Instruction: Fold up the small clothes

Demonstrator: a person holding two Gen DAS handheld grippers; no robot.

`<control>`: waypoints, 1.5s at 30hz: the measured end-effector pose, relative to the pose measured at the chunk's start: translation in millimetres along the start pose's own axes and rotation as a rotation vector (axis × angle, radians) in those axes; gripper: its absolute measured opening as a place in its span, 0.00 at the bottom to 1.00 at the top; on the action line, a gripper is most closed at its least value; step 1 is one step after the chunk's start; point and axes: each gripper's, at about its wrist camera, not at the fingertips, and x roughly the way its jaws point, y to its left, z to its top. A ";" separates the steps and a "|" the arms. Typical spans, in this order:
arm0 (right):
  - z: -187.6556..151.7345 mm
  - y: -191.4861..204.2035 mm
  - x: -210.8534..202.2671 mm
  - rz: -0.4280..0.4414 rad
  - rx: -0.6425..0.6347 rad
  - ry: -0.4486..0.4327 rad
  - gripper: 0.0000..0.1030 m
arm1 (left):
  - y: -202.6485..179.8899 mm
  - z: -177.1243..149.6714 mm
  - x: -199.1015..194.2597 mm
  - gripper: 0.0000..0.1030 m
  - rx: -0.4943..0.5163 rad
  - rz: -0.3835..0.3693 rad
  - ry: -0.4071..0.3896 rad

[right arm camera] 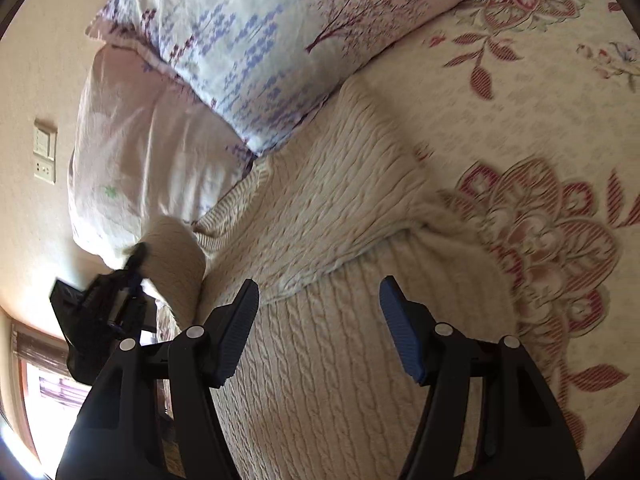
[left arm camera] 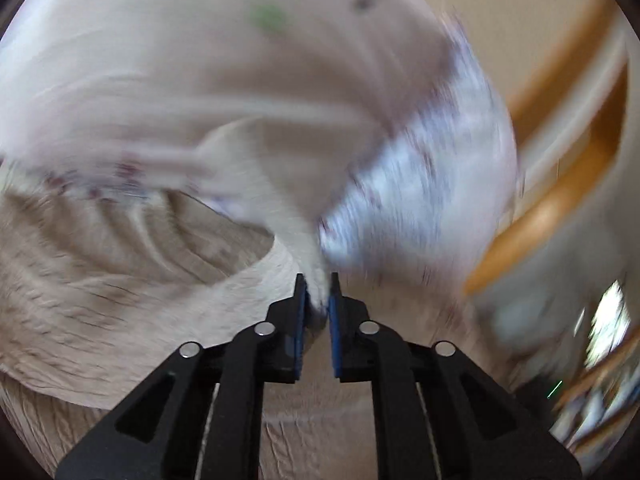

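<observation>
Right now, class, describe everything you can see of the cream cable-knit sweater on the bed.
The sweater is cream, thick cable-knit with ribbed edges. It lies spread on the floral bedspread, one layer already folded over the rest, its upper edge against the pillows. One part, seemingly a sleeve, is lifted, pinched by the left gripper. The open right gripper hovers above the knit, not gripping it.

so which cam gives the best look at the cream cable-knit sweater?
Right wrist: the sweater lies sharp across the floral bedspread, its cable pattern clear. The left wrist view is motion-blurred and shows only a lifted part of it, pinched in the left hand-held gripper.
</observation>
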 end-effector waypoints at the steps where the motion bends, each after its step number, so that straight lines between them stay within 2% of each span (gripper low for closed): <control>1: 2.3 -1.5 -1.1 -0.005 0.002 -0.004 0.63 | -14.8 -8.7 13.5 0.21 0.076 0.024 0.047; 2: 3.1 -3.7 -2.6 -0.009 0.003 -0.007 0.63 | -33.1 -20.5 32.5 0.29 0.181 0.060 0.114; 4: 6.7 -6.6 -3.9 -0.009 0.013 -0.009 0.63 | -53.8 -43.4 61.4 0.37 0.326 0.114 0.230; 6: 10.4 -5.9 -4.0 0.006 0.019 -0.012 0.63 | -50.8 -57.5 63.3 0.42 0.348 0.135 0.279; 8: 15.7 -0.7 -1.6 0.033 0.009 -0.011 0.62 | -43.6 -58.1 47.3 0.51 0.312 0.104 0.250; 10: 20.6 8.9 5.4 0.061 -0.014 0.000 0.55 | -31.5 -55.5 23.5 0.52 0.269 0.100 0.210; 13: 27.3 24.8 22.2 0.096 -0.048 0.042 0.55 | -3.9 -59.0 -16.1 0.52 0.205 0.141 0.159; 17: 31.9 41.8 59.6 0.084 -0.083 0.133 0.52 | 56.2 -71.0 -79.6 0.51 0.085 0.271 0.125; 20: 30.3 43.9 79.7 0.038 -0.087 0.178 0.47 | 97.0 -87.9 -111.2 0.50 0.017 0.392 0.127; 22: 27.5 42.2 91.1 -0.006 -0.081 0.205 0.39 | 119.1 -99.5 -127.7 0.50 -0.041 0.437 0.133; 24: 25.5 39.7 92.2 -0.006 -0.062 0.195 0.37 | 135.6 -111.5 -139.0 0.49 -0.086 0.473 0.145; 27: 24.0 38.5 97.0 0.040 -0.018 0.202 0.23 | 151.0 -126.0 -152.9 0.49 -0.135 0.487 0.155; 30: 23.1 51.6 105.3 0.028 -0.061 0.193 0.09 | 155.5 -134.8 -154.9 0.48 -0.151 0.495 0.157; 32: 26.4 64.1 103.0 0.001 -0.117 0.149 0.08 | 154.4 -136.8 -155.7 0.48 -0.138 0.500 0.161; 35: 33.8 93.7 75.1 0.024 -0.214 0.009 0.07 | 153.6 -137.1 -155.0 0.48 -0.135 0.497 0.161; 38: 37.4 100.8 56.4 -0.009 -0.250 -0.074 0.07 | 155.7 -137.6 -156.8 0.48 -0.145 0.487 0.156; 40: 37.6 89.6 62.3 -0.077 -0.233 -0.054 0.07 | 155.1 -138.0 -157.2 0.48 -0.143 0.488 0.155; 43: 32.4 59.5 92.6 -0.206 -0.172 0.088 0.08 | 153.4 -137.7 -155.9 0.49 -0.126 0.491 0.165; 44: 31.1 55.5 94.5 -0.208 -0.158 0.099 0.08 | 154.2 -137.3 -156.3 0.49 -0.127 0.488 0.167; 45: 30.5 53.3 89.3 -0.190 -0.145 0.087 0.12 | 155.4 -136.9 -157.5 0.49 -0.134 0.480 0.169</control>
